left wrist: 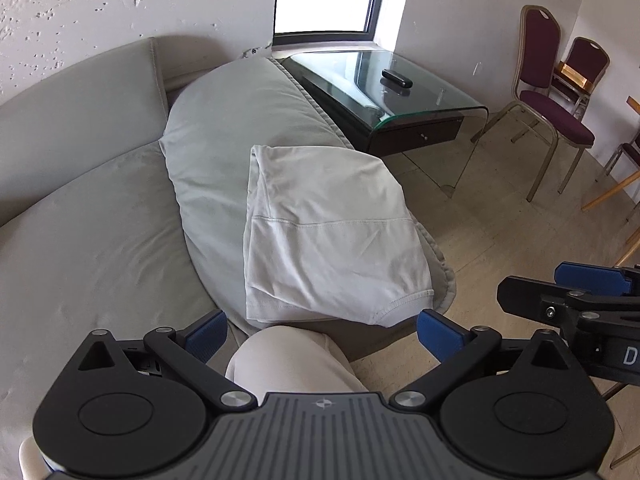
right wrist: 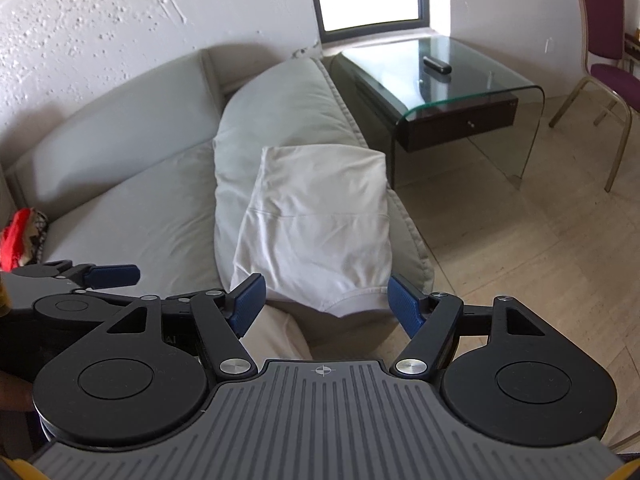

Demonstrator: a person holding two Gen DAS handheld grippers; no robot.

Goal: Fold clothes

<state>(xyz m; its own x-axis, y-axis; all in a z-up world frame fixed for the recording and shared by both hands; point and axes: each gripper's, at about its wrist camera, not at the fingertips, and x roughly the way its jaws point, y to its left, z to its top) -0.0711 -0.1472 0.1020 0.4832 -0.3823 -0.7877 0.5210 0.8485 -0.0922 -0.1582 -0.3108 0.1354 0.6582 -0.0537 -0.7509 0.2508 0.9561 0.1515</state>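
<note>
A folded off-white garment [left wrist: 328,236] [right wrist: 316,220] lies on a grey cushion [left wrist: 240,120] [right wrist: 280,108] at the sofa's right end, its hem hanging over the near edge. My left gripper [left wrist: 324,338] hovers just in front of that hem, jaws wide open, nothing between its blue pads [left wrist: 206,338]. My right gripper [right wrist: 326,306] is also open, its pads [right wrist: 404,306] standing either side of the hanging hem without pressing it. Each gripper shows at the edge of the other's view: the right gripper [left wrist: 568,300] and the left gripper [right wrist: 96,276].
A person's knee in beige trousers [left wrist: 292,360] [right wrist: 276,340] sits under the grippers. The grey sofa [left wrist: 80,220] extends left, with red cloth [right wrist: 18,240] at its far end. A glass side table [left wrist: 400,92] with a black remote [left wrist: 397,78] stands right; purple chairs [left wrist: 556,116] beyond.
</note>
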